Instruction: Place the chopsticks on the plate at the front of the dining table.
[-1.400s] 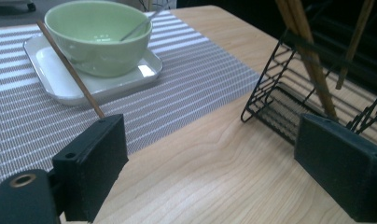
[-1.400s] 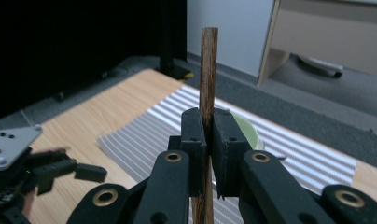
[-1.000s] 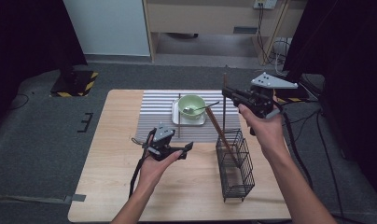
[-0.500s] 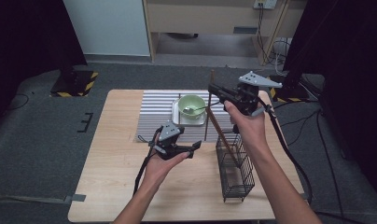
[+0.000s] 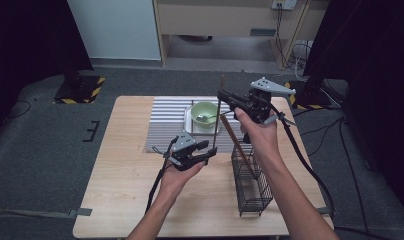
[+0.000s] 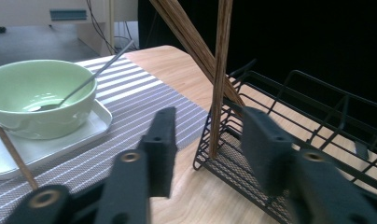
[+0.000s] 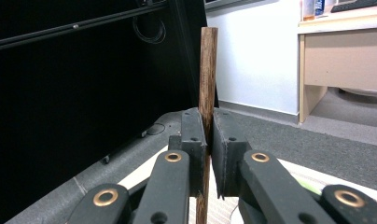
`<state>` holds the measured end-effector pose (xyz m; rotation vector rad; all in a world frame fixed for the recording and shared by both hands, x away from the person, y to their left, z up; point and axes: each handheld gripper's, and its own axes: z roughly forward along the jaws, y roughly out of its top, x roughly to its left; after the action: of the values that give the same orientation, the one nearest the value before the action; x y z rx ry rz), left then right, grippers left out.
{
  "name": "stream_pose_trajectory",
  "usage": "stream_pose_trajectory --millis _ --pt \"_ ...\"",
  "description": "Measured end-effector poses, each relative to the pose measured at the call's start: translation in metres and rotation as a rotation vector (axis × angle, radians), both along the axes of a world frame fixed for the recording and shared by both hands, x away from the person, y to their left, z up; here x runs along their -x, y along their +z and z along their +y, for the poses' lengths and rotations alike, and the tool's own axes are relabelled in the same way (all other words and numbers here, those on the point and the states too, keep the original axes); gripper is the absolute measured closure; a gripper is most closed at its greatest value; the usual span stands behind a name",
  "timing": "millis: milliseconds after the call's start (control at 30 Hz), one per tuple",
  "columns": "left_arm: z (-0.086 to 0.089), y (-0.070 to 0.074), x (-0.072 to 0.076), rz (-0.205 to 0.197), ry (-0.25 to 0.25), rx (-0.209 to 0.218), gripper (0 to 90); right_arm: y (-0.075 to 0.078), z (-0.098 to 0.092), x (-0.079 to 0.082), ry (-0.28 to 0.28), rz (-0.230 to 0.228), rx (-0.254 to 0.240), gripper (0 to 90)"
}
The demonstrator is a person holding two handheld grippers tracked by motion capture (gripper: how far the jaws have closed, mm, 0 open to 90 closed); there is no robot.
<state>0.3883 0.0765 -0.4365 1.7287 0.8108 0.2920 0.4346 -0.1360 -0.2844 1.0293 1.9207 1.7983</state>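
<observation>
In the wire basket (image 5: 251, 181) lean chopsticks (image 5: 237, 146) — right gripper (image 5: 223, 96) jaws pinch another.

Pale green bowl (image 5: 205, 111) on a white tray (image 6: 60, 144); grey-and-white striped mat (image 5: 166, 125); black wire basket (image 5: 251, 186); brown chopstick (image 7: 206, 74).

Upright brown wooden chopstick (image 7: 207, 70), clamped in right gripper (image 7: 209, 135), lower tip inside black wire basket (image 5: 250, 180); second chopstick (image 5: 238, 147) leaning in it.

A green bowl (image 5: 205, 112) with a spoon (image 5: 208, 117) sits on a white tray (image 5: 189, 120), on a striped mat (image 5: 165, 122).
</observation>
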Motion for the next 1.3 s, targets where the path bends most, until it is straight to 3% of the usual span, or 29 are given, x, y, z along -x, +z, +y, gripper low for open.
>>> stream_pose_trajectory --millis 100,200,600,933,1067,1233,1300 --pt "-0.0023 -0.0018 -0.0005 0.017 -0.019 0.013 65.4 0.0000 0.0002 0.0000 0.003 0.003 -0.001 84.3" --pt "-0.0048 -0.0026 0.0006 0.014 -0.023 -0.004 69.1 0.0000 0.0007 0.0006 0.007 0.005 -0.004 84.2" --pt "-0.0066 -0.0043 0.0020 0.018 -0.028 0.009 84.8 0.0000 0.0018 0.0033 0.012 0.009 -0.003 84.2" --pt "-0.0070 -0.0045 0.0031 0.005 -0.029 -0.007 86.1 -0.0005 0.0019 0.0031 0.024 0.006 0.002 83.9" --pt "-0.0062 -0.0040 0.0032 -0.001 -0.021 -0.009 86.1 -0.0011 0.0017 0.0036 0.023 -0.010 0.027 71.0" --pt "-0.0047 -0.0037 0.0024 -0.004 -0.009 -0.016 86.2 -0.0013 0.0017 0.0048 0.019 -0.021 0.050 61.5" --pt "-0.0026 -0.0037 0.0020 -0.005 -0.001 -0.025 86.2 -0.0014 0.0011 0.0062 0.011 -0.032 0.082 54.0"
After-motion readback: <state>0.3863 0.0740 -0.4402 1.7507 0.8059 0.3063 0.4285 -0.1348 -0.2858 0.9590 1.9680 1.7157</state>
